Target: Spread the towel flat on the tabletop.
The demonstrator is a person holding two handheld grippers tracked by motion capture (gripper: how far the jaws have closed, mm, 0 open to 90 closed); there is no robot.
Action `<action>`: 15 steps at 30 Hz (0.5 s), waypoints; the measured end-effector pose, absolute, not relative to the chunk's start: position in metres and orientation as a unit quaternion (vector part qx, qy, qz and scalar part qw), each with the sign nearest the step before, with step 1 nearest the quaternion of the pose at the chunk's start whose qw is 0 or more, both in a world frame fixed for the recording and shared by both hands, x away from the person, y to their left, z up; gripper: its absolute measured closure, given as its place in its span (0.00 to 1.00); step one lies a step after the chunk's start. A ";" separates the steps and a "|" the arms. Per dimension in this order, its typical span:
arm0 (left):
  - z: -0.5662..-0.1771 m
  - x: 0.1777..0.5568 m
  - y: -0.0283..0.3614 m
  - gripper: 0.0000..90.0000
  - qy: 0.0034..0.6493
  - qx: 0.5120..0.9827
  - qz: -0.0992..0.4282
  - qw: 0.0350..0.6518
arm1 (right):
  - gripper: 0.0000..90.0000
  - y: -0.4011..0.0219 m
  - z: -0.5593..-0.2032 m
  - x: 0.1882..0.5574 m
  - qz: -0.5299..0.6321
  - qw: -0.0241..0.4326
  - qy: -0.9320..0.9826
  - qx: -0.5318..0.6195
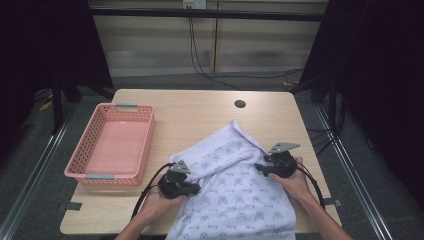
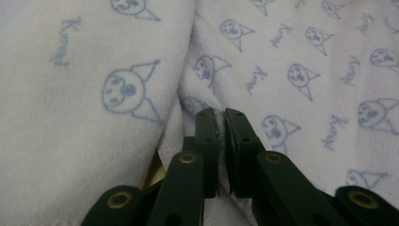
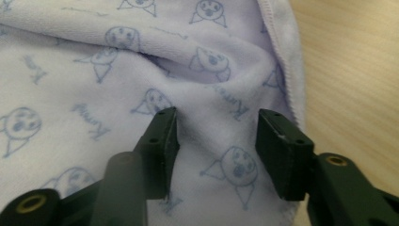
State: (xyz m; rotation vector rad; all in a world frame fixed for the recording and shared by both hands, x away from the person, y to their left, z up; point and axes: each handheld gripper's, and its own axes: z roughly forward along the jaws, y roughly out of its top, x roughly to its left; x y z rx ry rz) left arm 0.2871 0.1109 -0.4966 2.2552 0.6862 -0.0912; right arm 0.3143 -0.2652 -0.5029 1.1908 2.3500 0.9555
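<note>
A pale lilac towel (image 1: 235, 185) printed with small blue faces lies crumpled on the near right of the wooden table (image 1: 200, 112), hanging over its front edge. My left gripper (image 1: 196, 188) is at the towel's left edge. In the left gripper view its jaws (image 2: 220, 117) stand almost together, pinching a thin fold of the towel (image 2: 306, 70). My right gripper (image 1: 258, 168) is at the towel's right side. In the right gripper view it (image 3: 216, 120) is open, its jaws astride a raised ridge of the towel (image 3: 94, 61) close to the hemmed edge, pads apart from the cloth.
A pink plastic basket (image 1: 81, 145) with nothing in it stands at the table's left. A dark cable hole (image 1: 240, 104) sits near the far edge. Bare wood (image 3: 348, 70) lies just right of the towel's hem. Black curtains flank the table.
</note>
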 end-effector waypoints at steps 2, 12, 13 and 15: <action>-0.497 0.284 0.117 0.90 0.276 0.880 -0.035 0.385 | 0.70 -0.268 -0.500 0.311 0.329 0.162 0.827 0.425; -0.496 0.285 0.113 0.82 0.269 0.881 -0.032 0.388 | 0.89 -0.297 -0.495 0.241 0.329 0.127 0.830 0.431; -0.496 0.284 0.113 0.82 0.270 0.881 -0.038 0.387 | 0.89 -0.300 -0.494 0.233 0.331 0.123 0.830 0.432; -0.496 0.281 0.112 0.85 0.267 0.883 -0.047 0.383 | 0.90 -0.304 -0.493 0.219 0.328 0.111 0.831 0.436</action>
